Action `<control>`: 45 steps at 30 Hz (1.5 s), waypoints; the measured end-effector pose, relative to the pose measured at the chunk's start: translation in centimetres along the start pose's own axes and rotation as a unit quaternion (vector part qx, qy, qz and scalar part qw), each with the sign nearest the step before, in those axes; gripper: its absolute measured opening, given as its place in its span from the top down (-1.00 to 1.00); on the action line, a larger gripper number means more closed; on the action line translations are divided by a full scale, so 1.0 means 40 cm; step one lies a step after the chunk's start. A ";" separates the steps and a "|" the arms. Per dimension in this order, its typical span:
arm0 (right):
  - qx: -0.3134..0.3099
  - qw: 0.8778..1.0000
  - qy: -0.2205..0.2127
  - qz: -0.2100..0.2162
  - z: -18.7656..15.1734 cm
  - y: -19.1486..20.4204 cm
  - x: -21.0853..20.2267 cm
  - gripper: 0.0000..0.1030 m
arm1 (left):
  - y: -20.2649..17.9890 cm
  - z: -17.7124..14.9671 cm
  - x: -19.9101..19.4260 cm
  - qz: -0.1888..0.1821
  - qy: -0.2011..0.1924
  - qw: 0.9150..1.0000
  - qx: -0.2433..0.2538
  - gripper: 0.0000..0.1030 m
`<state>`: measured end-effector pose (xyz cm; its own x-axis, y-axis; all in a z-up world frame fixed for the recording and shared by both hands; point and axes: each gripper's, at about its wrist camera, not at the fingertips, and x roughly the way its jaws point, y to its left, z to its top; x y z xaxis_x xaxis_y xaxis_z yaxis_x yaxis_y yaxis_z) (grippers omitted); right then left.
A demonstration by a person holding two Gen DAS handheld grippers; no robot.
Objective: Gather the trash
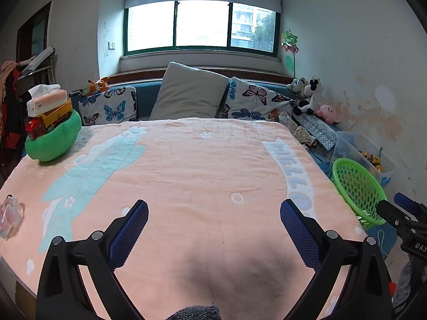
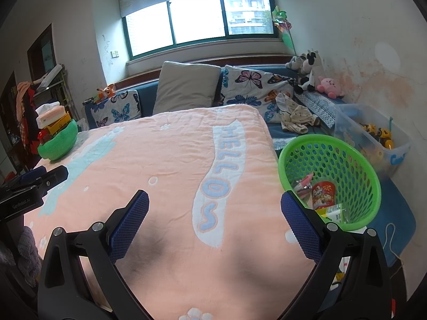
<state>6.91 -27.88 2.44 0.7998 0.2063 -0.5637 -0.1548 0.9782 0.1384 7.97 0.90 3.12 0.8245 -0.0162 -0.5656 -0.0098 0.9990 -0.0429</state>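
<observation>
A green perforated basket [image 2: 347, 160] stands off the right edge of the pink blanket [image 2: 173, 165]; it holds wrappers and a red printed cup [image 2: 323, 190]. It also shows in the left wrist view [image 1: 357, 186]. A crumpled clear-pink plastic wrapper [image 1: 9, 214] lies at the blanket's left edge. My left gripper [image 1: 213, 213] is open and empty above the blanket's near middle. My right gripper [image 2: 214, 205] is open and empty, its right finger beside the basket's near rim. Each gripper shows at the edge of the other's view.
A green bowl [image 1: 53, 141] with a toy truck and tissue box sits at the far left. Pillows [image 1: 189, 93] and plush toys [image 1: 309, 96] line the back. A clear bin of toys [image 2: 373, 136] stands behind the basket by the right wall.
</observation>
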 end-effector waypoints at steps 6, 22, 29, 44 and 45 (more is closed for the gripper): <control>0.001 1.000 -0.002 0.002 -0.003 0.000 -0.002 -0.91 | 0.002 -0.002 0.001 0.000 0.000 1.000 0.001 -0.86; -0.001 1.000 -0.005 0.006 -0.011 0.004 -0.004 -0.91 | -0.012 -0.019 0.003 0.001 0.004 1.000 0.010 -0.86; -0.003 1.000 -0.007 0.006 -0.012 0.003 -0.004 -0.91 | -0.012 -0.017 -0.003 0.005 -0.001 1.000 0.008 -0.86; -0.003 1.000 -0.004 0.010 -0.018 0.013 0.000 -0.91 | -0.011 -0.015 -0.004 0.009 -0.005 1.000 0.008 -0.86; -0.003 1.000 -0.003 0.011 -0.018 0.013 0.000 -0.91 | -0.010 -0.015 -0.004 0.010 -0.006 1.000 0.008 -0.86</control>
<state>6.40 -27.37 1.93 0.8000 0.2282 -0.5550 -0.1760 0.9734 0.1466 7.50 0.47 2.73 0.8304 0.0035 -0.5571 -0.0170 0.9997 -0.0190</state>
